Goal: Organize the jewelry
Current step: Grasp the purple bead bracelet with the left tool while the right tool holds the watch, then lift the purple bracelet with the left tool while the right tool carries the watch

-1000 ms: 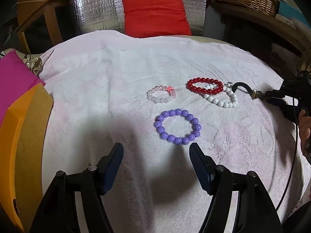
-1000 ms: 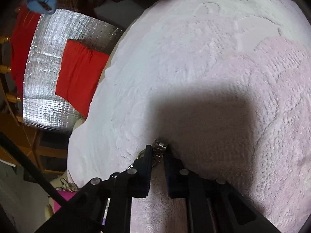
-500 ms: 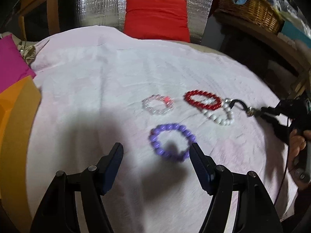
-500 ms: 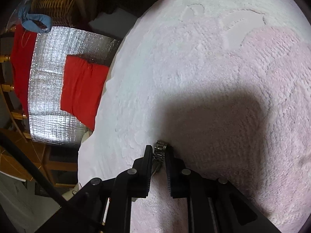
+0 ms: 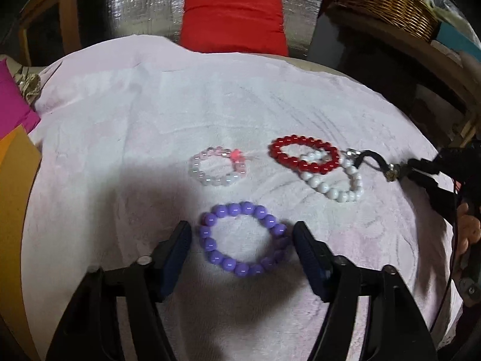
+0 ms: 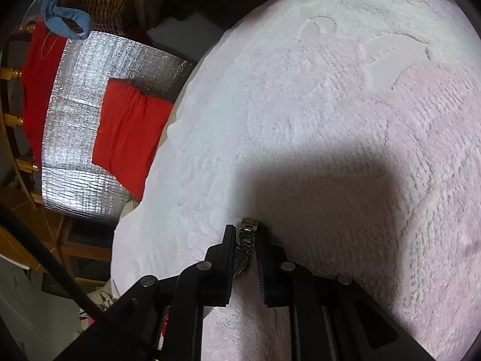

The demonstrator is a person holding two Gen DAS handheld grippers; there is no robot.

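A purple bead bracelet (image 5: 210, 245) lies flat on the pink towel (image 5: 120, 150), between the fingers of my left gripper (image 5: 242, 234). Its jaws are closing, and a narrow gap still shows on each side of the beads. Farther off lie a clear and pink bracelet (image 5: 218, 170) and a red bracelet (image 5: 303, 155) that overlaps a white one (image 5: 333, 180). My right gripper (image 6: 245, 237) is shut on a metal link band (image 6: 248, 234). In the left wrist view it (image 5: 421, 168) comes in from the right, with a black strap (image 5: 372, 158) running from the band toward the white bracelet.
The towel ends close on the left beside a magenta sheet (image 5: 12, 105) and an orange box (image 5: 15, 195). Behind it stand a red cushion (image 5: 233, 18) against silver foil and a wicker basket (image 5: 384, 3). A person's hand (image 5: 469, 231) holds the right gripper.
My left gripper has moved forward and down until its fingers flank the purple bracelet, and its jaws have narrowed. The right gripper keeps its hold on the metal band in place.
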